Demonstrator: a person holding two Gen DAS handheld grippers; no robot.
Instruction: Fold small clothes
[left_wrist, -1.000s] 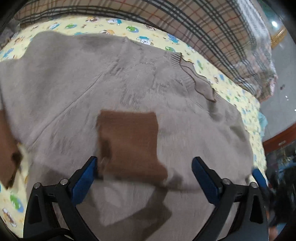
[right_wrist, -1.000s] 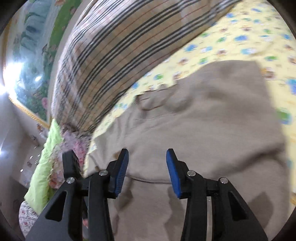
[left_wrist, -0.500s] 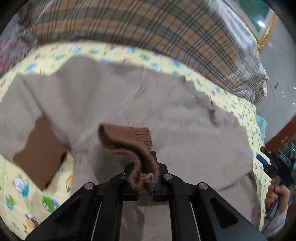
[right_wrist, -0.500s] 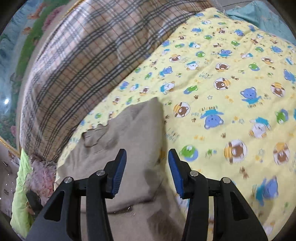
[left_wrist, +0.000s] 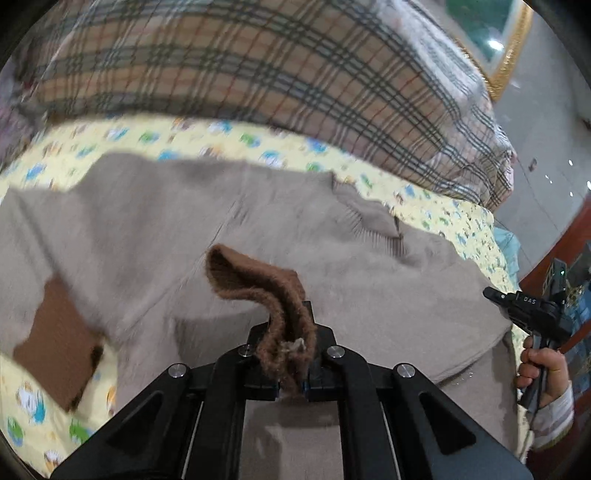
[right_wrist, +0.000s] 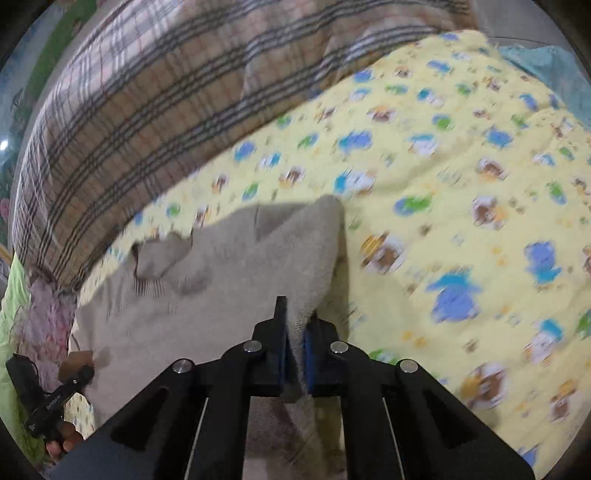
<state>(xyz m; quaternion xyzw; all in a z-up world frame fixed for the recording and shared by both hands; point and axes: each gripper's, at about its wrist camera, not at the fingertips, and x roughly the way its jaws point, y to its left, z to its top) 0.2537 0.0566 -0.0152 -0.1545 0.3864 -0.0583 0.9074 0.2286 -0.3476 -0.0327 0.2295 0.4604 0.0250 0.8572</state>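
sweater: a beige knitted sweater (left_wrist: 280, 236) lay spread on the bed, filling the middle of the left wrist view; its ribbed neckline (left_wrist: 373, 225) sat right of centre, toward the plaid bedding.
left gripper: the left gripper (left_wrist: 291, 384) was closed, its fingers (left_wrist: 264, 386) pinching the dark brown cuff (left_wrist: 266, 295), which stood lifted and curled above the sweater body at lower centre.
other cuff: a second brown cuff (left_wrist: 55, 354) lay flat at the lower left of the frame, on the sheet beside the sweater's edge.
right gripper: the right gripper (right_wrist: 294, 354) was closed on a raised fold at the sweater's right side edge (right_wrist: 314, 266), lower centre of the right wrist view; its fingers (right_wrist: 279, 332) stood close together with the knit between them.
edges and room: to the right of that fold the bare yellow cartoon-print sheet (right_wrist: 461, 221) ran to the frame's right edge. in the left wrist view a narrow band of sheet lay between the sweater's far edge and the plaid bedding.
surface and room: a plaid quilt (left_wrist: 258, 66) was heaped across the top of both views; a gilt frame (left_wrist: 509, 55) showed at the upper right and a pale green fabric (right_wrist: 11, 295) at the far left.
change: a second before, both grippers were open over the flat sweater and the cuff lay flat; half a second before, the left had already closed on the cuff while the right was still open at the edge.
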